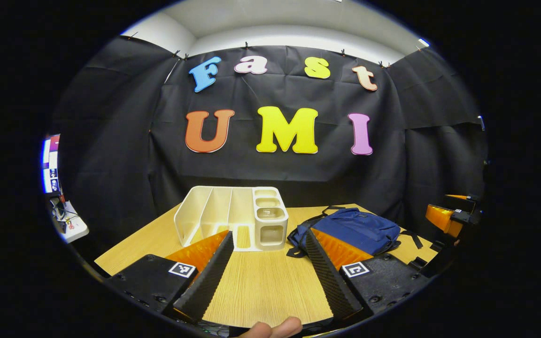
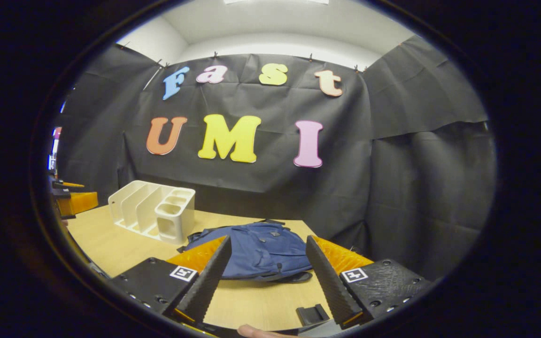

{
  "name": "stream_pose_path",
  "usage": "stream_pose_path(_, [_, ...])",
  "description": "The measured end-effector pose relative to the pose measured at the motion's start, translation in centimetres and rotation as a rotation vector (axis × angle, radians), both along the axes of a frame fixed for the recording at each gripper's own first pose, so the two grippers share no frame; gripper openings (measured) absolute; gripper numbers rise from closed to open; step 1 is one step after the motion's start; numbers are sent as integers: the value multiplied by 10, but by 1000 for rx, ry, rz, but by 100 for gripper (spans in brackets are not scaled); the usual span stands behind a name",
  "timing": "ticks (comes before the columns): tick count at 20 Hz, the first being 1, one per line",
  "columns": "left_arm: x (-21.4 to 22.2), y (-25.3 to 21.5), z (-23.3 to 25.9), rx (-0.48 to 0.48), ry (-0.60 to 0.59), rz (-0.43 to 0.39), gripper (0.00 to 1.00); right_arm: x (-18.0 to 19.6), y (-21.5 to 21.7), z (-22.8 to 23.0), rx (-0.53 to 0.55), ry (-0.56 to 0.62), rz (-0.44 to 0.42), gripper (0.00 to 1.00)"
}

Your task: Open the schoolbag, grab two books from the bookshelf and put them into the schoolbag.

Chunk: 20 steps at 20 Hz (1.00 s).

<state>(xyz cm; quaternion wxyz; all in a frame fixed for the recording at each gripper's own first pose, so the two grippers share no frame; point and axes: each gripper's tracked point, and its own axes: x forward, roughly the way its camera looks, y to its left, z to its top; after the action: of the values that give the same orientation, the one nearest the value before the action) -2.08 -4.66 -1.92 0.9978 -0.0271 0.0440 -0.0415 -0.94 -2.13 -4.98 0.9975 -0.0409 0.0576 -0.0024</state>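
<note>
A: Schoolbag (image 2: pixel 256 251) first. Where is it lying?

B: Flat on the wooden table (image 1: pixel 261 286), to the right of the bookshelf (image 1: pixel 233 218). It is a soft navy fabric pack, slumped and rounded, with dark straps trailing off its edges. In the right gripper view it sits just beyond that gripper's fingers, and its zip looks closed.

A: Start from the biggest thing, then.

B: The table is a pale wood-grain board with fine straight lines running away from the cameras. Black cloth hangs behind it, creased and matte.

A: And the bookshelf?

B: A cream plastic organiser, smooth and glossy, standing near the back of the table. It has 3 tall slanted slots on its left side and a stack of small square cups on its right end, with an open cubby at the front below them. I can see nothing in any slot; no books are visible in either view.

A: The 2 grippers?

B: The left gripper (image 1: pixel 268 263) is released, its ridged wedge fingers spread wide over bare table, pointing between bookshelf and schoolbag. The right gripper (image 2: pixel 268 267) is also spread apart, grasping nothing, aimed at the schoolbag.

A: Anything smaller?

B: A fingertip (image 1: pixel 275 328) of the person's hand shows at the bottom of the left gripper view.
</note>
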Motion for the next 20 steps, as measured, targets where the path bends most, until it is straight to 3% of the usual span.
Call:
stream_pose_path(12, [3, 6, -5, 24, 7, 25, 97, -1, -5, -2, 9, -14, 4, 95])
stream_pose_path(13, [4, 7, -6, 28, 8, 29, 94, -2, -6, -1, 7, -22, 3, 96])
stream_pose_path(14, [3, 6, -7, 33, 8, 32, 97, -2, -7, -1, 9, -28, 1, 92])
stream_pose_path(16, [5, 6, -8, 42, 7, 39, 97, -2, -6, -4, 12, -23, 6, 98])
stream_pose_path(20, [5, 6, -8, 68, -3, 52, 97, 1, -8, -11, 21, -9, 11, 96])
